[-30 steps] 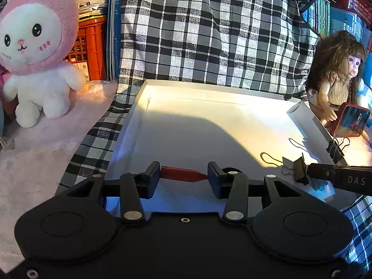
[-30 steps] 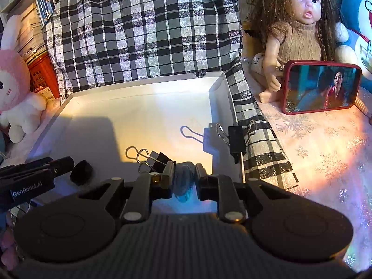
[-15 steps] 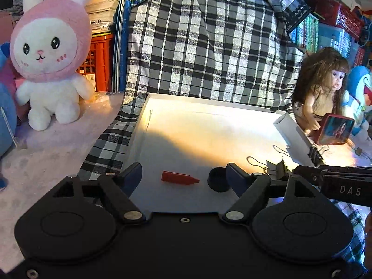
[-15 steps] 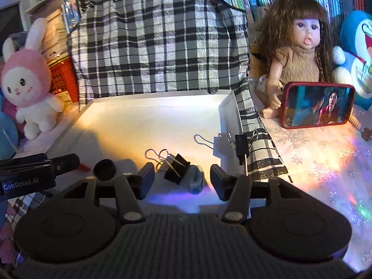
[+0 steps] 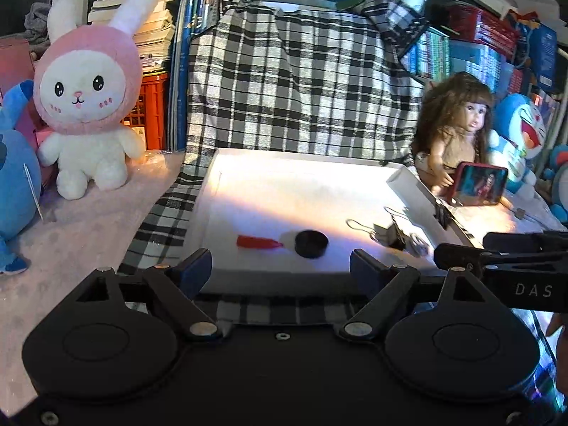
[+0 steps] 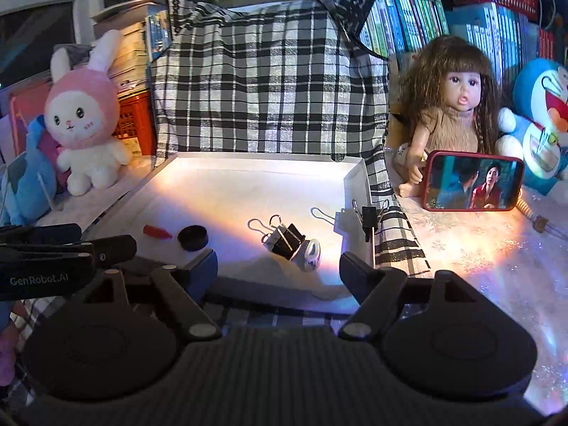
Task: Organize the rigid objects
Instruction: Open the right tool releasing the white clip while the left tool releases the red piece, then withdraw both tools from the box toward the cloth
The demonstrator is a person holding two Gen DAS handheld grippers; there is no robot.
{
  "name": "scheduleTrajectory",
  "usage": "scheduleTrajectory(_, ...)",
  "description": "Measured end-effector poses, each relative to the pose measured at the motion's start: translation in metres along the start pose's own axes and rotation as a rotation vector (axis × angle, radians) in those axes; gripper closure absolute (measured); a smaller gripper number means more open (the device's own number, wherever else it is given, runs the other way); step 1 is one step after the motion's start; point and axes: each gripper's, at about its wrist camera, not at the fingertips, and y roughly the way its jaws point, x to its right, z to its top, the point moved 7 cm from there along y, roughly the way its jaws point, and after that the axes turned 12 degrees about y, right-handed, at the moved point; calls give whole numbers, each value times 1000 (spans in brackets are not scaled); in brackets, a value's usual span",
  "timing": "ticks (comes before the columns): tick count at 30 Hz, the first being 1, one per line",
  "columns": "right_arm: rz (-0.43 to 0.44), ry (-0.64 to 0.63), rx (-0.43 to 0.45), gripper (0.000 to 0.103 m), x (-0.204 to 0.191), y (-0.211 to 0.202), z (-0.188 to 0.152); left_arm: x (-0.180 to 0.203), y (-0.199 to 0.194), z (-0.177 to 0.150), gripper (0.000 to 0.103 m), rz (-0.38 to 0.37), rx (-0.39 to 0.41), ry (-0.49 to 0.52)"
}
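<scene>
Jaws: left gripper (image 5: 280,266) and right gripper (image 6: 278,271) both opening, nothing between them
Tray (image 6: 248,163): near edge holds red piece (image 5: 257,242), black cap (image 5: 311,244), binder clips (image 6: 284,239), white ring (image 6: 312,254)
Progress: these look placed; any remainder unseen

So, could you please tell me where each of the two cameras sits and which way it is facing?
Left wrist: sits on the left gripper, looking forward and down over its opening, empty jaws at the white tray, red crayon and black cap; the right gripper enters from the right.
Right wrist: sits on the right gripper, also opening and empty, facing the tray's right side with the binder clips; the left gripper enters from the left.
Shared: tray, crayon, cap, clips, plaid cloth, bunny plush, doll, phone.
</scene>
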Motion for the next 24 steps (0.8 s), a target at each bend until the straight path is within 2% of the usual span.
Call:
scheduleTrajectory(14,8,-79,60,14,-6,-38,-31,19,-49,-28,16,-20,55,36)
scheduleTrajectory(24,-9,-90,67,12,3,-52,-52,27,-71,-52,15,-18,72,50)
